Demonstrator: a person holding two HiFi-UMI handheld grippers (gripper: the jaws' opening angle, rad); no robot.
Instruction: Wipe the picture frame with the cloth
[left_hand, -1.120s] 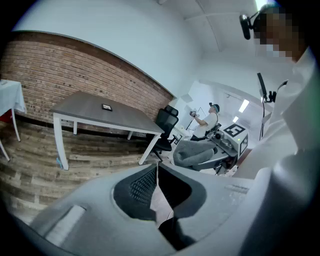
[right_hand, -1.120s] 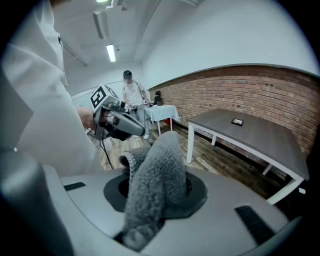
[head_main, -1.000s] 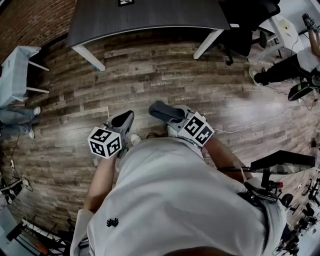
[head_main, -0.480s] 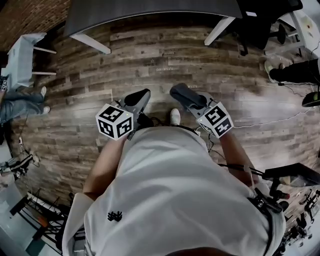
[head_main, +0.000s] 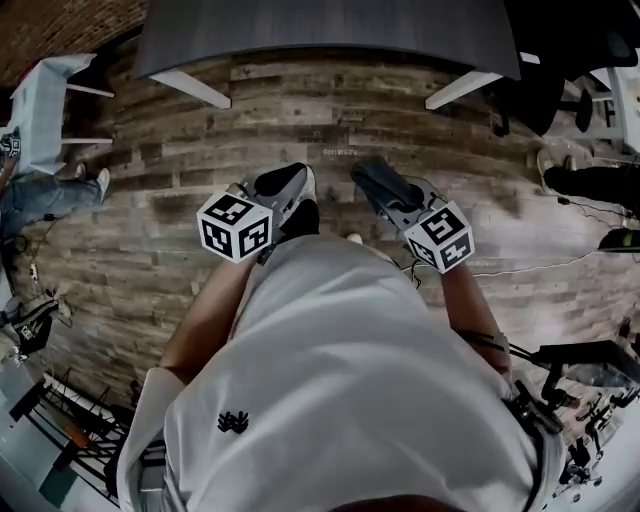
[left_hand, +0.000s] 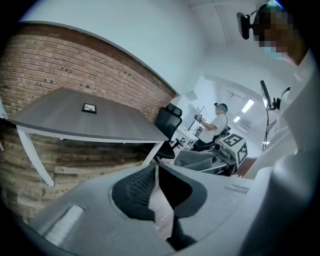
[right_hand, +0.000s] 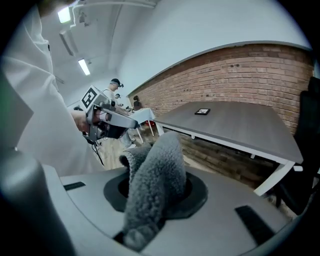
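Left claw (left_hand: 156, 175) is closed with nothing in it; right claw (head_main: 378, 183) is clamped on the grey cloth (right_hand: 154, 185); the frame (right_hand: 202, 111) lies flat on the grey surface (right_hand: 240, 127), well apart from both claws; wooden floor (head_main: 300, 110) below.

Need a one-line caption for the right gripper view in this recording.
Right gripper clamping a grey cloth, pointed toward a table with a small picture frame, brick wall behind.

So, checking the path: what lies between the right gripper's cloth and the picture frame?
Wood floor, then the table's bare grey top up to the picture frame; nothing else beyond the cloth, per the right gripper view.
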